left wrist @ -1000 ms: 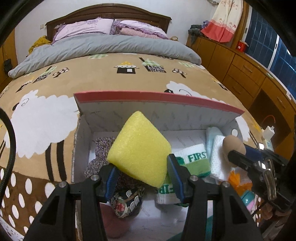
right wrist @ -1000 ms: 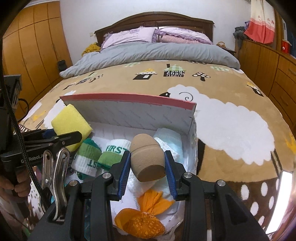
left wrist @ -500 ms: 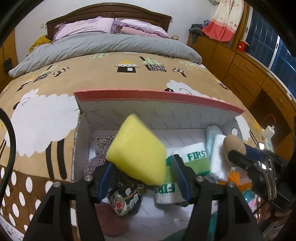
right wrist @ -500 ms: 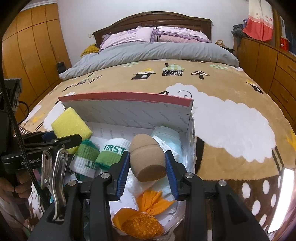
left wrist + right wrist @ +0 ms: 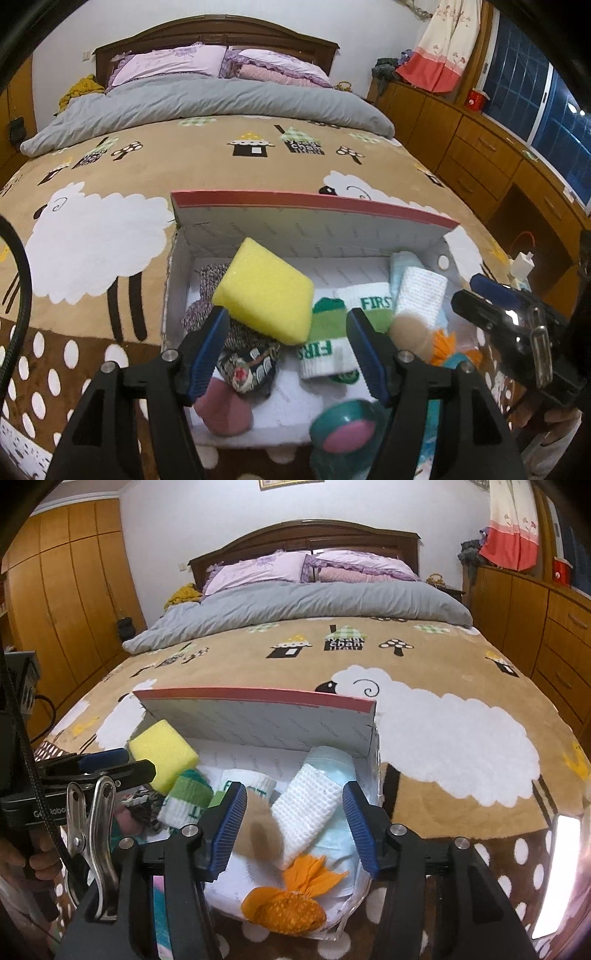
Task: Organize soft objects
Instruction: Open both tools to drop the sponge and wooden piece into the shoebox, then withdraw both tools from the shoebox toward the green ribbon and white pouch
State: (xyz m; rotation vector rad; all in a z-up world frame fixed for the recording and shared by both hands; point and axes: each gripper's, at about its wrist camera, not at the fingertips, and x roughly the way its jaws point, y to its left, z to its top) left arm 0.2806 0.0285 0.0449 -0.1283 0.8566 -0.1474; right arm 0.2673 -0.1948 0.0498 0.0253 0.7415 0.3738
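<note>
- Left wrist view: the left gripper (image 5: 286,332) stands wide apart, gripping nothing. The yellow sponge (image 5: 264,291) lies between and ahead of its fingers, touching the left one, over the dark patterned cloths (image 5: 247,363) in the white box (image 5: 177,266). Green-and-white socks (image 5: 332,332) lie beside it.
- Right wrist view: the right gripper (image 5: 293,825) is spread wide and empty. The blurred beige makeup sponge (image 5: 260,836) sits by its left finger, touching a white waffle cloth (image 5: 308,810) and near an orange pouch (image 5: 290,904).
</note>
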